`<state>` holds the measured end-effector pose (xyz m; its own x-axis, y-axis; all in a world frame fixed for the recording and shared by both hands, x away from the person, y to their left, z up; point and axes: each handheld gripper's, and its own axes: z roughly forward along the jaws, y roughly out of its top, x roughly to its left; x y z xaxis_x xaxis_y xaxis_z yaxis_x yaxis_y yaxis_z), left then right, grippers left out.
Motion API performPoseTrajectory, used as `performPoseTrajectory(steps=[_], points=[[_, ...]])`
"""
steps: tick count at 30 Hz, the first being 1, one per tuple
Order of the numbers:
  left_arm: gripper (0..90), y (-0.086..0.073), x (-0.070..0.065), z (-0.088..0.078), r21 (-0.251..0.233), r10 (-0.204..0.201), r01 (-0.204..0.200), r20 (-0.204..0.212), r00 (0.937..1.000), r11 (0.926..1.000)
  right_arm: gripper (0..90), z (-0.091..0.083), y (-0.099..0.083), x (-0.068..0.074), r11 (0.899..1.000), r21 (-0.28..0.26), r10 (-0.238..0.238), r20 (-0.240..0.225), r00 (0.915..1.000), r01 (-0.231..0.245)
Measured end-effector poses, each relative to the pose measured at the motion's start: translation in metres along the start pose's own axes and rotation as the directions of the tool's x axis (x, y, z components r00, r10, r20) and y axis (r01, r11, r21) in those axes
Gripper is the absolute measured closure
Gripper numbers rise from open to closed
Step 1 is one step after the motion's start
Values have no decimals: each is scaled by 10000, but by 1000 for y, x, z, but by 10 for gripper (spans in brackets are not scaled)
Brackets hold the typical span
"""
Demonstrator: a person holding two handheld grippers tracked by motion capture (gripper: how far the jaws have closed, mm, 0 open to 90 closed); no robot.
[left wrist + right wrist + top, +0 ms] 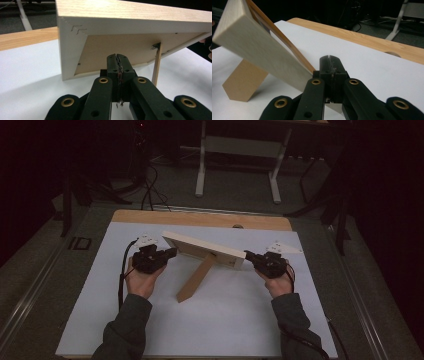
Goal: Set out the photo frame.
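The frame (pixel 202 249) leans on its stand (pixel 196 279) on the mat, long side running left to right between both grippers. The left gripper (pixel 170 253) and right gripper (pixel 248 254) are squeezed shut, holding nothing, each by one end

Wooden table (pixel 200 218), white sheet (pixel 215 320) over it, picture frame (pixel 202 249) propped on sheet

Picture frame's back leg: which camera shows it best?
The high view: the whole leg runs from the picture frame down to the white sheet. The right gripper view shows its broad foot; the left gripper view shows it thin, edge-on.
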<state>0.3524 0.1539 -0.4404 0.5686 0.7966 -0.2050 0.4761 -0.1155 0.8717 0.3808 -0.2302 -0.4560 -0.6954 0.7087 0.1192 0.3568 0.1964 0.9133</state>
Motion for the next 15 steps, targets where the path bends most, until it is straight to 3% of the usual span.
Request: performPoseTrajectory(steps=[9,15], points=[[900,5,-2,13,-53,-69,68,-238,9997,10000,896,7,4,1,10000,43,47,-176,9998,-46],[900,10,-4,17,64,131,-129,-268,9996,9999,896,9,9,2,9999,101,-67,-319,9995,70]])
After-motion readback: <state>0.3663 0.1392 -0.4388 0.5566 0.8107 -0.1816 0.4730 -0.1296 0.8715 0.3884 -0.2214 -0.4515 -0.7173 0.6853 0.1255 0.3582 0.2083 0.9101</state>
